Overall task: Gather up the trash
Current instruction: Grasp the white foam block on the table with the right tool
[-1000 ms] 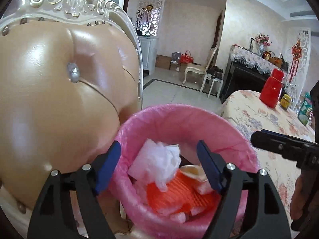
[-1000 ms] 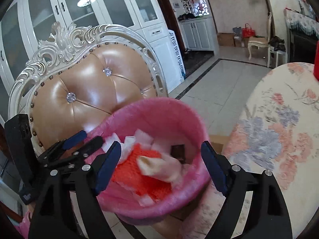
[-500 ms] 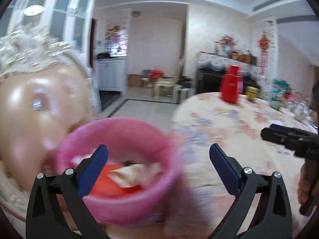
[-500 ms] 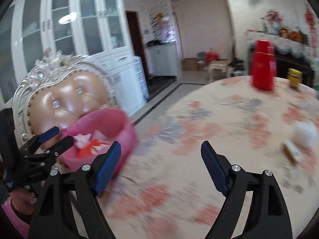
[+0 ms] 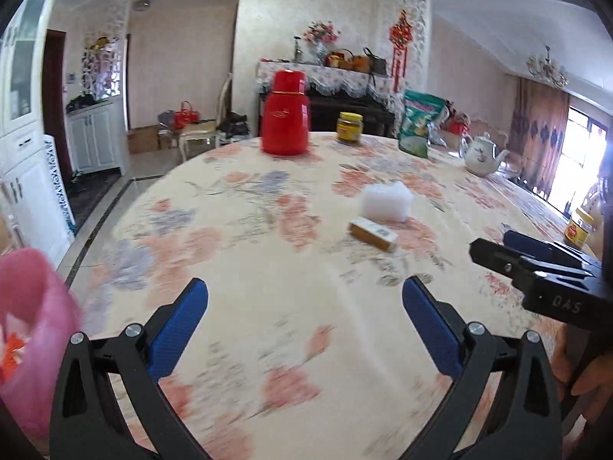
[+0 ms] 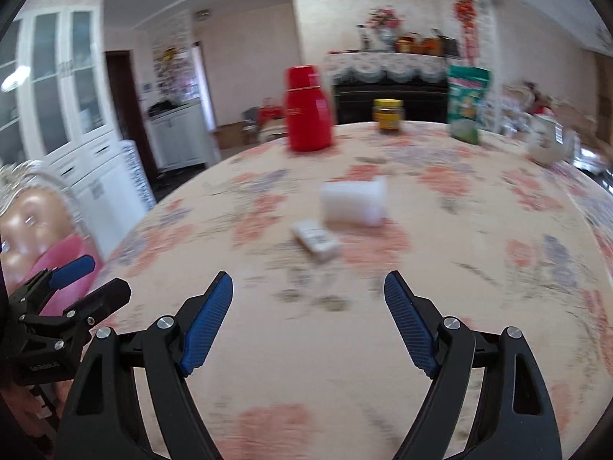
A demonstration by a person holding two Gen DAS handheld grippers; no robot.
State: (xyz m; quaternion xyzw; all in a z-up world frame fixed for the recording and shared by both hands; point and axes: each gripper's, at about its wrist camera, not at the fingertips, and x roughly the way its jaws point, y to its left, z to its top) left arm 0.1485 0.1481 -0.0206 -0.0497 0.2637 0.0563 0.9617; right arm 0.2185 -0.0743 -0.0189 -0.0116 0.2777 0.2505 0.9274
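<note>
A white foam block (image 5: 385, 201) (image 6: 354, 201) and a small flat box (image 5: 373, 234) (image 6: 316, 239) lie together on the floral tablecloth (image 5: 268, 230), ahead of both grippers. My left gripper (image 5: 305, 287) hovers open over bare cloth with nothing between its fingers. To its right, my right gripper (image 6: 308, 280) (image 5: 492, 243) also faces the two items; its jaws are closing slightly and hold nothing. The pink-lined bin (image 5: 30, 329) (image 6: 65, 257) with trash in it sits at the far left, beside the table's edge. The left gripper (image 6: 109, 276) shows in front of it.
At the table's far side stand a red thermos (image 5: 285, 115), a yellow-lidded jar (image 5: 349, 126), a green bag (image 5: 419, 124) and a white teapot (image 5: 482, 155). Another jar (image 5: 580, 228) is at the right. A padded chair (image 6: 34, 214) stands behind the bin.
Both grippers swung right, away from the bin and chair and over the table. The left jaws opened wider. The foam block and box came into view ahead.
</note>
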